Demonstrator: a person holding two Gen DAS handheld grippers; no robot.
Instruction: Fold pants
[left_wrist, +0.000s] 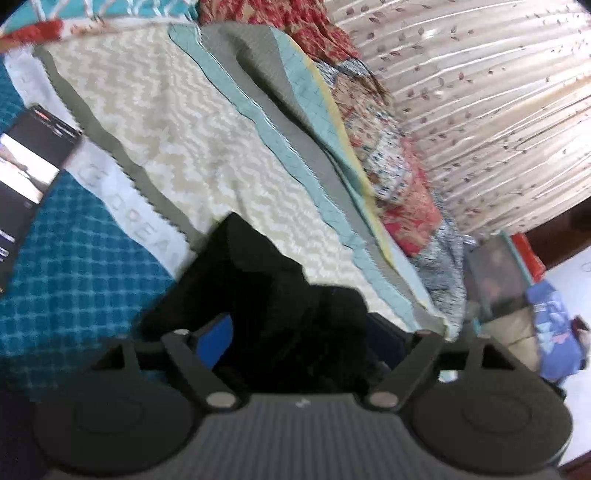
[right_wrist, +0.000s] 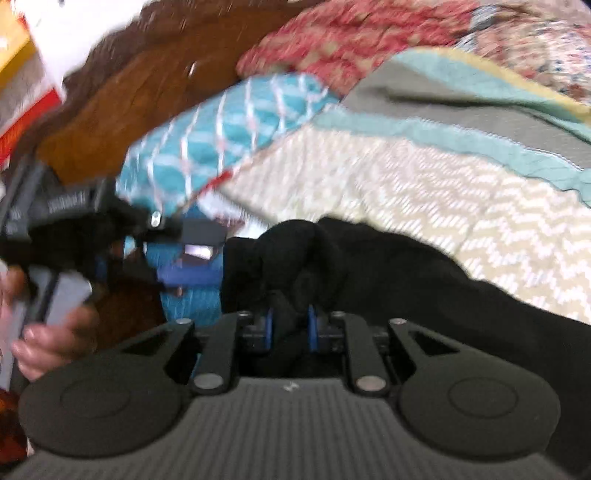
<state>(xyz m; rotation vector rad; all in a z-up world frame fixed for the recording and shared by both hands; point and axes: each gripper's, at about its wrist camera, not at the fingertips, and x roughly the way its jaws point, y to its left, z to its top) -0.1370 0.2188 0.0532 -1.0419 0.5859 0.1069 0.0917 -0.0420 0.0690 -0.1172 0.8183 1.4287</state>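
Your right gripper (right_wrist: 290, 328) pinches the black pants (right_wrist: 369, 266), jaws nearly closed. Your left gripper (left_wrist: 295, 332) at 9 o'clock: wide-spread jaws, pants (left_wrist: 273, 295) between.

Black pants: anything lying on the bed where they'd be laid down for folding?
Mostly no. The black pants hang from both grippers over the chevron quilt, which shows bare. Only a phone lies off at the teal bedspread's edge.
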